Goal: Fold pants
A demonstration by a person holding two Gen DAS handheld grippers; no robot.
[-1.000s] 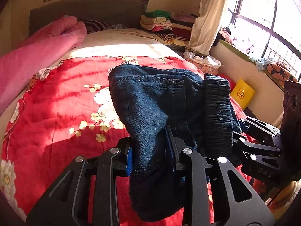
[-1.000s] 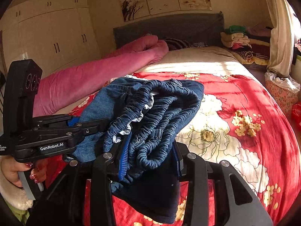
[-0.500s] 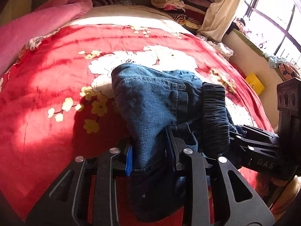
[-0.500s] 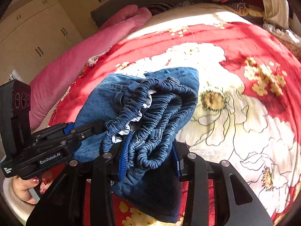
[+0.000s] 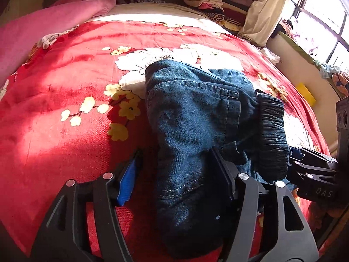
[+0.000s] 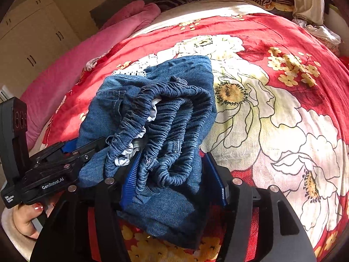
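Both cameras sit low behind their own fingers, close over the red bedspread (image 5: 54,109), facing the headboard end. The left view looks from the bed's left part, with the window (image 5: 322,17) at upper right; the right view has the wardrobe (image 6: 32,39) at upper left. Both share the jeans (image 5: 192,118) at centre, and each catches the other gripper at a frame edge.

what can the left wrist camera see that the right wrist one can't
Only the left wrist view shows the window, the yellow box beside the bed, and the right tool from the side. Only the right wrist view shows the wardrobe, the left tool and the hand holding it. Both show the folded jeans on the red floral blanket, both tools open.
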